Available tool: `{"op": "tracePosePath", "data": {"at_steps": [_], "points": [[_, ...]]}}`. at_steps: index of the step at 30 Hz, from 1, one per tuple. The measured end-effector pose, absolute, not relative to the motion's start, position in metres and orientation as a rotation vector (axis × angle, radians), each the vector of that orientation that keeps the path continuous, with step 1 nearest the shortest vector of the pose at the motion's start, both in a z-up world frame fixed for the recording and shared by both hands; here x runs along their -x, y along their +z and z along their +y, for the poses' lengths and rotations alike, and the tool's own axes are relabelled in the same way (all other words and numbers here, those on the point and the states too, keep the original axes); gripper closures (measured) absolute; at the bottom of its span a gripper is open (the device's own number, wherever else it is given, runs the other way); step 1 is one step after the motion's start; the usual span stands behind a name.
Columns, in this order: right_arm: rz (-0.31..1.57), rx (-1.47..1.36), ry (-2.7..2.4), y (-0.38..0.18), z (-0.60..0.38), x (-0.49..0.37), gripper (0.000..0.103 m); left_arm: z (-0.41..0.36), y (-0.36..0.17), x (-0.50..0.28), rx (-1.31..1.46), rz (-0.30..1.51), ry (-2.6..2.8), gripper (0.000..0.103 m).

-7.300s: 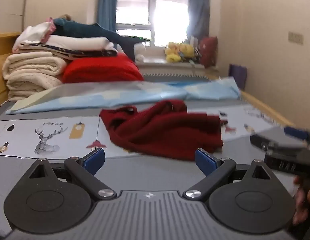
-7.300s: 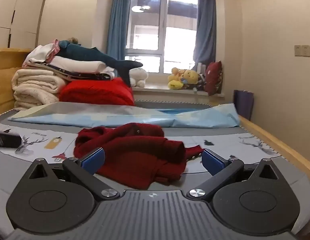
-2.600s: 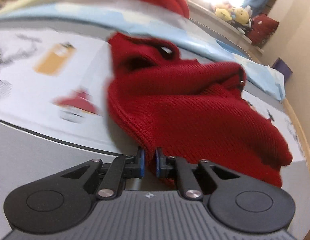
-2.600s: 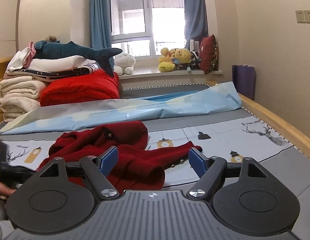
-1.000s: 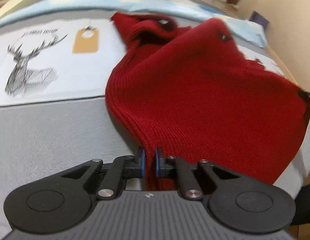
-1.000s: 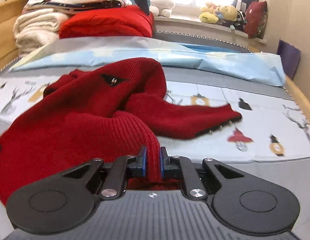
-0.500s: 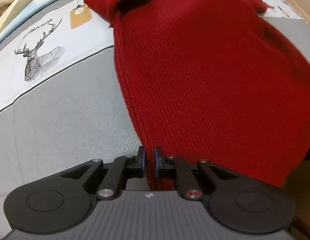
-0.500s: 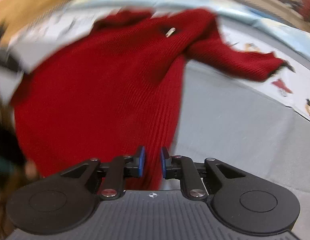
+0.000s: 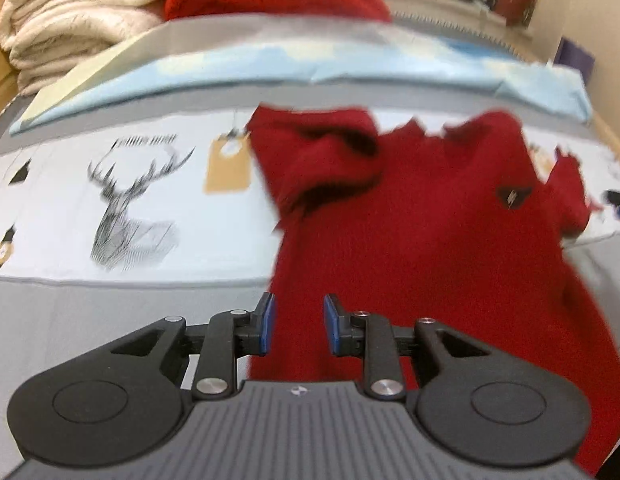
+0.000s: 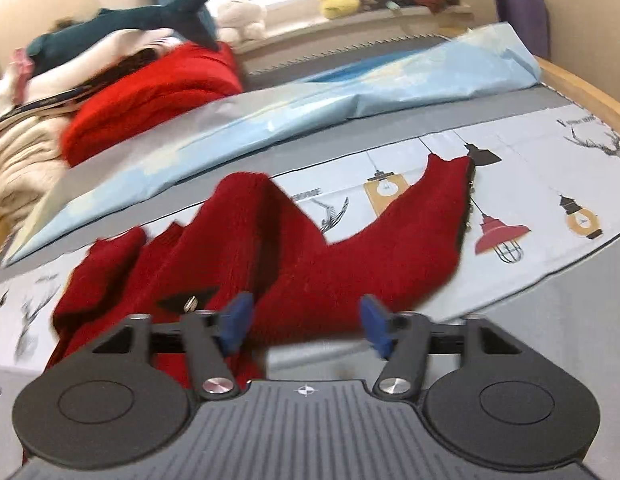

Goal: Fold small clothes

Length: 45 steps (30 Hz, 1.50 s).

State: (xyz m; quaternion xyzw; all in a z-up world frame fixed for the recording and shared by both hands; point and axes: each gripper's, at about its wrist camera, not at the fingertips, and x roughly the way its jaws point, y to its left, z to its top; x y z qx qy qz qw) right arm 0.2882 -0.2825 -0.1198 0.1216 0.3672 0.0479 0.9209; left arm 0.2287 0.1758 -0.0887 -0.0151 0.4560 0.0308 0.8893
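Note:
A small dark red knitted sweater (image 9: 422, 240) lies spread on the bed, hem toward me, with a dark badge (image 9: 513, 195) on its chest. Its left sleeve (image 9: 322, 168) is bunched up beside the neck. My left gripper (image 9: 297, 323) is open over the hem's left part, with red knit showing between the blue pads. In the right wrist view the sweater (image 10: 310, 264) lies with its right sleeve (image 10: 438, 208) stretched out to the right. My right gripper (image 10: 305, 322) is open wide just above the sweater's right edge.
The bed has a grey sheet with a white printed band (image 9: 121, 200) of deer and lamps. A light blue cover (image 10: 350, 96) lies behind the sweater. Folded cream blankets (image 9: 69, 40) and a red blanket (image 10: 149, 92) are stacked at the back left. A wooden bed rail (image 10: 582, 96) runs along the right.
Both grippers, shut on the sweater's hem half a second ago, have opened and let it go. The sweater now lies flat on the bed. Both views have tilted up.

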Motion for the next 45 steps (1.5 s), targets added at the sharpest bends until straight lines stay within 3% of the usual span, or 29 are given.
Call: {"op": "tracePosePath", "data": {"at_steps": [10, 13, 14, 17, 21, 22, 23, 25, 28, 33, 34, 35, 37, 45], "points": [[0.845, -0.125, -0.012, -0.19, -0.236, -0.395, 0.032, 0.15, -0.096, -0.269, 0.003, 0.961, 0.05, 0.07], [0.873, 0.005, -0.07, -0.198, -0.228, -0.409, 0.071, 0.151, -0.1, -0.274, -0.04, 0.954, 0.041, 0.07], [0.872, 0.008, -0.069, -0.197, -0.231, -0.412, 0.078, 0.153, -0.1, -0.275, -0.053, 0.952, 0.045, 0.07], [0.799, -0.02, -0.073, -0.174, -0.249, -0.413, 0.085, 0.166, -0.1, -0.28, -0.045, 0.952, 0.071, 0.07], [0.507, -0.053, -0.202, -0.114, -0.308, -0.395, 0.086, 0.18, -0.095, -0.279, -0.005, 0.947, 0.106, 0.07], [0.433, -0.099, -0.244, -0.105, -0.332, -0.387, 0.091, 0.18, -0.093, -0.278, -0.001, 0.942, 0.108, 0.07], [0.363, -0.141, -0.292, -0.1, -0.358, -0.378, 0.103, 0.179, -0.092, -0.276, 0.0, 0.938, 0.106, 0.07], [0.335, -0.129, -0.485, -0.111, -0.401, -0.366, 0.103, 0.174, -0.092, -0.274, -0.012, 0.941, 0.093, 0.07], [0.613, -0.451, -0.542, -0.169, -0.482, -0.358, 0.103, 0.164, -0.096, -0.273, -0.035, 0.954, 0.076, 0.07], [0.521, -0.489, -0.354, -0.163, -0.488, -0.347, 0.097, 0.144, -0.103, -0.276, -0.064, 0.958, 0.05, 0.07], [0.499, -0.521, -0.271, -0.157, -0.483, -0.35, 0.084, 0.14, -0.104, -0.277, -0.074, 0.959, 0.044, 0.07], [0.493, -0.556, -0.206, -0.153, -0.478, -0.356, 0.064, 0.137, -0.106, -0.278, -0.082, 0.96, 0.04, 0.07], [0.514, -0.622, -0.112, -0.152, -0.469, -0.372, 0.042, 0.131, -0.109, -0.28, -0.095, 0.967, 0.037, 0.07], [0.66, -0.785, -0.147, -0.191, -0.457, -0.436, 0.043, 0.127, -0.114, -0.285, -0.112, 0.974, 0.039, 0.07]]}}
